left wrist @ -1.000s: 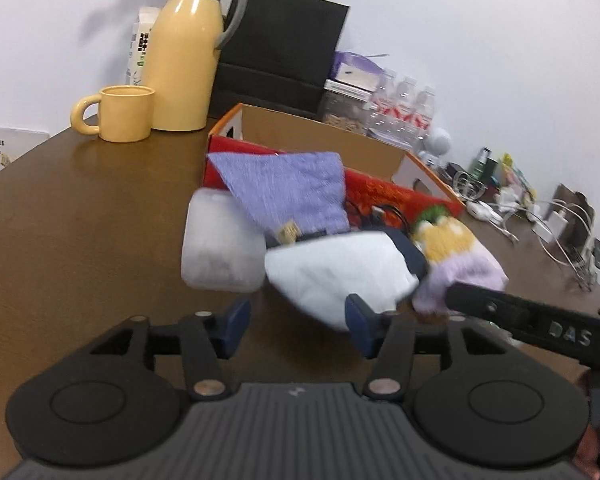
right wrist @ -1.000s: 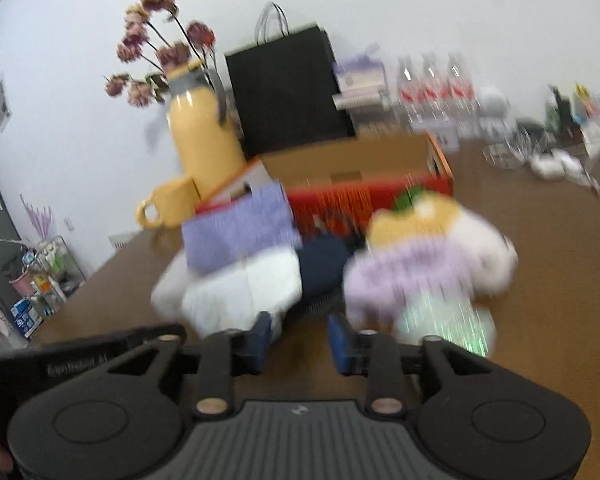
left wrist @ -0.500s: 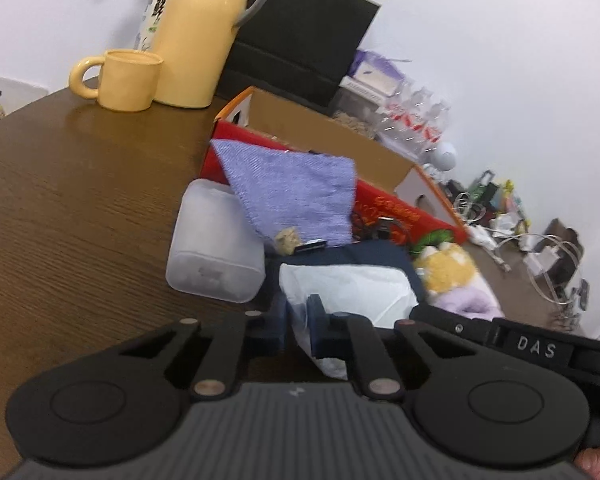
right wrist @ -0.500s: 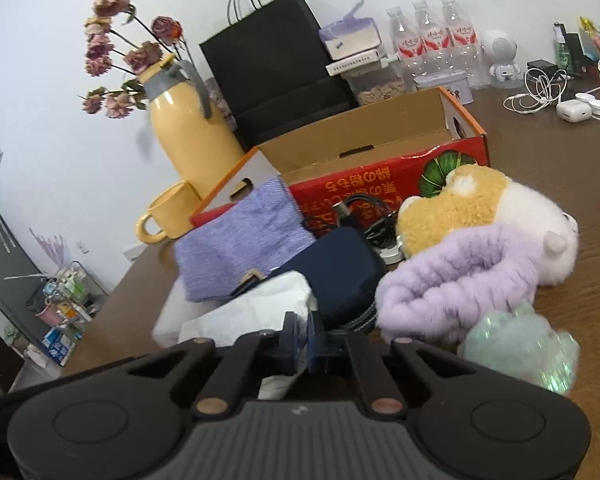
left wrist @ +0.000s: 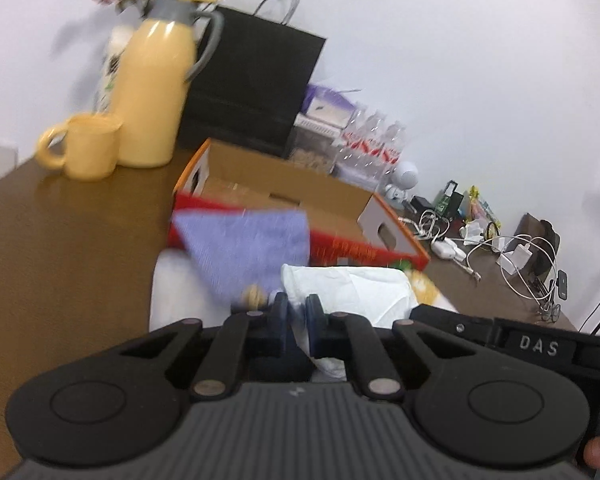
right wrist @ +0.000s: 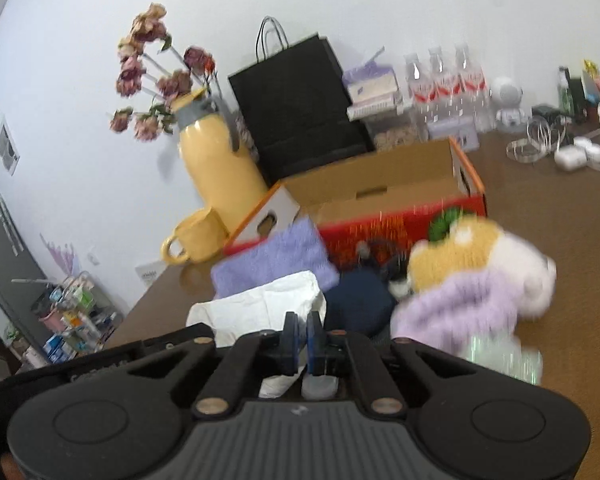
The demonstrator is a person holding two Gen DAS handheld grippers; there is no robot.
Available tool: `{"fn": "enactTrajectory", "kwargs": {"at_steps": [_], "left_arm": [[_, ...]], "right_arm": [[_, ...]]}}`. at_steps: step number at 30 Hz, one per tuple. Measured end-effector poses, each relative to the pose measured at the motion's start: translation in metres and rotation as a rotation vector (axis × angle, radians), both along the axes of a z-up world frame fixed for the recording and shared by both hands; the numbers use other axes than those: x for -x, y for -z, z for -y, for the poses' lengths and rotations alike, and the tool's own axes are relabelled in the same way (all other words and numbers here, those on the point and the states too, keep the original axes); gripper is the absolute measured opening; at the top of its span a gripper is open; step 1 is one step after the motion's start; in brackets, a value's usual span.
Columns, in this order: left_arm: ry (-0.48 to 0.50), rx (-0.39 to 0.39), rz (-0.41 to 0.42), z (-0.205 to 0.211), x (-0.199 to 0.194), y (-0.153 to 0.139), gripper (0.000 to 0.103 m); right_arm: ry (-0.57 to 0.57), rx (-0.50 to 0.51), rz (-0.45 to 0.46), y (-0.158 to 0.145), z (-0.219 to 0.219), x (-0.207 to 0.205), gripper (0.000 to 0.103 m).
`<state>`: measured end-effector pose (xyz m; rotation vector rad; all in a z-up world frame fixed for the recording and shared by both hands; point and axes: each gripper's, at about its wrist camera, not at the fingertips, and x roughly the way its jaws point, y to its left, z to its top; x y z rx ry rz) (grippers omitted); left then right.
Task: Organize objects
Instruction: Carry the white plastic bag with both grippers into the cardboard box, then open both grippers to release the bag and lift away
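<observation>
A white cloth bag (left wrist: 352, 288) lies in the pile in front of the open red cardboard box (left wrist: 300, 200). My left gripper (left wrist: 296, 312) is shut on one edge of it. My right gripper (right wrist: 302, 332) is shut on the other edge of the white bag (right wrist: 268, 304), which looks lifted a little. Around it lie a purple cloth (left wrist: 248, 244), a frosted plastic container (left wrist: 176, 292), a dark blue pouch (right wrist: 356, 300) and a plush toy with a lilac band (right wrist: 472, 280). The box (right wrist: 384, 196) looks empty inside.
A yellow jug with dried flowers (left wrist: 152, 96), a yellow mug (left wrist: 88, 148) and a black paper bag (left wrist: 252, 80) stand behind the box. Water bottles (right wrist: 444, 80), chargers and cables (left wrist: 500, 248) crowd the right of the brown table (left wrist: 60, 264). A glittery green ball (right wrist: 504, 356) lies by the plush.
Both grippers closed from open onto the white bag's edges, then rose with it. The views have tilted up and blurred with the motion.
</observation>
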<state>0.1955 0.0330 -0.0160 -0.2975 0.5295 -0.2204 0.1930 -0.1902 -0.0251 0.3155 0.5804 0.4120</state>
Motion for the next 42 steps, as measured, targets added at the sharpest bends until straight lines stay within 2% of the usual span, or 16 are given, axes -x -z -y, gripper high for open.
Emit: {"fn": "enactTrajectory", "kwargs": {"at_steps": [5, 8, 11, 15, 20, 22, 24, 25, 26, 28, 32, 33, 34, 36, 38, 42], "left_arm": [[0.032, -0.061, 0.023, -0.008, -0.075, -0.04, 0.009], [0.039, -0.064, -0.045, -0.014, -0.135, -0.052, 0.009], [0.023, -0.107, -0.13, -0.018, -0.189, -0.045, 0.009], [0.007, -0.178, -0.222, -0.02, -0.238, -0.025, 0.009], [0.011, -0.386, -0.287, -0.007, -0.259, 0.003, 0.011], [0.014, -0.439, -0.293, -0.006, -0.256, 0.013, 0.015], [0.011, -0.452, -0.28, -0.008, -0.25, 0.018, 0.022], [0.01, -0.444, -0.279, -0.01, -0.247, 0.019, 0.024], [0.008, -0.432, -0.275, -0.011, -0.244, 0.017, 0.025], [-0.001, -0.404, -0.276, -0.015, -0.239, 0.012, 0.028], [-0.025, -0.386, -0.233, -0.017, -0.221, -0.01, 0.041], [-0.034, -0.377, -0.213, -0.019, -0.214, -0.016, 0.051], [-0.047, -0.365, -0.177, -0.021, -0.2, -0.023, 0.063], [-0.086, -0.354, -0.086, -0.023, -0.164, -0.035, 0.079], [-0.111, -0.368, -0.015, -0.021, -0.126, -0.041, 0.086], [-0.147, -0.393, 0.061, -0.009, -0.051, -0.042, 0.103]], "right_arm": [[-0.019, -0.006, 0.004, -0.024, -0.009, -0.058, 0.004], [-0.039, -0.011, -0.004, -0.041, -0.019, -0.103, 0.003], [-0.025, -0.016, -0.085, -0.04, -0.031, -0.162, 0.003], [-0.006, 0.041, -0.182, -0.022, -0.05, -0.222, 0.003], [-0.037, 0.05, -0.355, 0.017, -0.067, -0.268, 0.003], [-0.05, 0.062, -0.385, 0.027, -0.072, -0.272, 0.004], [-0.041, 0.067, -0.402, 0.032, -0.074, -0.274, 0.011], [-0.03, 0.063, -0.407, 0.033, -0.074, -0.273, 0.018], [-0.021, 0.058, -0.409, 0.033, -0.073, -0.272, 0.033], [-0.008, 0.055, -0.393, 0.029, -0.071, -0.269, 0.046], [0.014, 0.061, -0.349, 0.012, -0.059, -0.258, 0.046], [0.015, 0.059, -0.332, 0.006, -0.055, -0.253, 0.046], [0.016, 0.066, -0.307, -0.001, -0.051, -0.245, 0.047], [0.017, 0.108, -0.208, -0.018, -0.043, -0.219, 0.053], [0.038, 0.178, -0.081, -0.028, -0.035, -0.184, 0.067], [0.042, 0.284, 0.065, -0.032, -0.02, -0.107, 0.076]]}}
